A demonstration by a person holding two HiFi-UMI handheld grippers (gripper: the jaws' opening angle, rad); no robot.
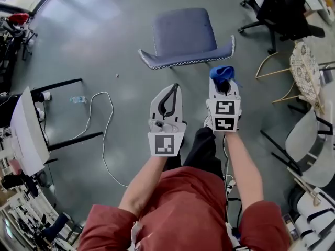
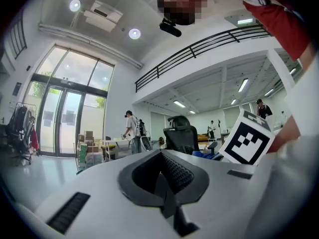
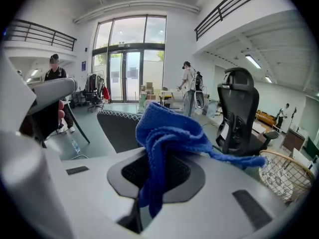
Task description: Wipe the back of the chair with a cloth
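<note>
The bunched blue cloth (image 3: 167, 133) covers the right gripper's (image 1: 224, 83) tips and, in the right gripper view, hides part of the chair (image 1: 183, 33); the chair stands on the far side of both grippers, its legs out of sight; the right jaws pinch the cloth near the chair's right corner; the left gripper (image 1: 174, 89) is closed, tips together, empty.

Two grippers in the person's hands: one left gripper (image 1: 173, 89), one right gripper (image 1: 224, 82). One blue cloth (image 1: 222, 72). One grey-blue chair (image 1: 183, 33) straight ahead and one black office chair (image 1: 282, 7) further off. Lying on the floor, one plastic bottle (image 1: 77, 99) and one white cable (image 1: 102, 92)
</note>
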